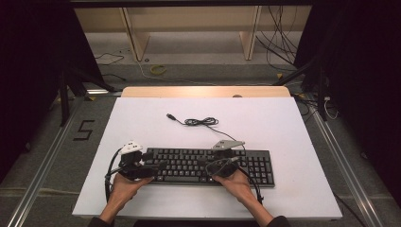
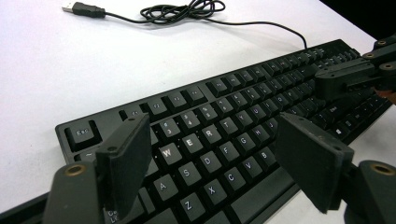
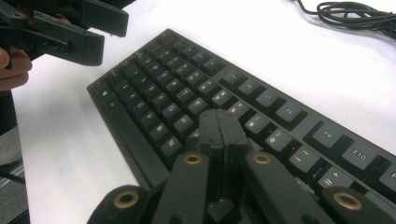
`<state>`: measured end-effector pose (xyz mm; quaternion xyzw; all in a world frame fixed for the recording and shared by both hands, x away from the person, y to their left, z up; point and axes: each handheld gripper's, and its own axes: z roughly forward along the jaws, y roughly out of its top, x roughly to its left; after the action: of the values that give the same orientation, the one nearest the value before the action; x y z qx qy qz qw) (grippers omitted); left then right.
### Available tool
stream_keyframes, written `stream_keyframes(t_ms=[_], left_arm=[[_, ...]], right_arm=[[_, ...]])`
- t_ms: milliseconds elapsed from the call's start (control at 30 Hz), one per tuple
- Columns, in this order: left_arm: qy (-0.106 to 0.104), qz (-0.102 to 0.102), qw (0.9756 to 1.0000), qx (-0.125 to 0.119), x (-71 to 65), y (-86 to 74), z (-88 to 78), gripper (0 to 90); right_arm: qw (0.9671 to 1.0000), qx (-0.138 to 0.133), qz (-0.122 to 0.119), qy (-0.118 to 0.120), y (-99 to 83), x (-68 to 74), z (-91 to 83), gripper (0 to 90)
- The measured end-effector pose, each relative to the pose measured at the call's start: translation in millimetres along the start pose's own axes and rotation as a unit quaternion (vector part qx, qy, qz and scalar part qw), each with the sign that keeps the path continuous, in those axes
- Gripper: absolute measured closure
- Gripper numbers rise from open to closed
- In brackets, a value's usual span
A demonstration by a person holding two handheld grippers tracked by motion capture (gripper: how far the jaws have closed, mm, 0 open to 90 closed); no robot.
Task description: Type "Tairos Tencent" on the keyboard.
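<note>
On white table, black keyboard (image 1: 208, 165) with white legends, left claw (image 2: 210, 154) wide above it, right claw (image 3: 223, 135) closed empty

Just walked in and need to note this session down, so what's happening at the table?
A person is working over a black keyboard on the white table with a gripper in each hand. The left gripper hangs open above the left-hand letter keys, nothing between its jaws. The right gripper is shut, its tip down among the keys mid-keyboard. The keyboard's USB cable lies coiled and unplugged behind it.
</note>
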<state>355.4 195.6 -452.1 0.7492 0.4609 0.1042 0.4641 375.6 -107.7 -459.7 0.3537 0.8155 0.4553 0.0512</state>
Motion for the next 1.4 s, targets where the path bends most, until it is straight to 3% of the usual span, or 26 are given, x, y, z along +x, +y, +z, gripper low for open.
stream_keyframes(t_ms=[733,1400], left_arm=[[0.001,0.001,0.9999,-0.016,-3.2,-8.9,-9.8,25.9],[0.000,0.007,0.9998,-0.021,-4.2,-12.4,-13.1,25.5]], right_arm=[[0.9997,0.018,-0.006,0.011,2.4,7.3,13.2,90.0],[0.9978,0.056,-0.031,0.019,-0.3,27.7,39.5,90.0]])
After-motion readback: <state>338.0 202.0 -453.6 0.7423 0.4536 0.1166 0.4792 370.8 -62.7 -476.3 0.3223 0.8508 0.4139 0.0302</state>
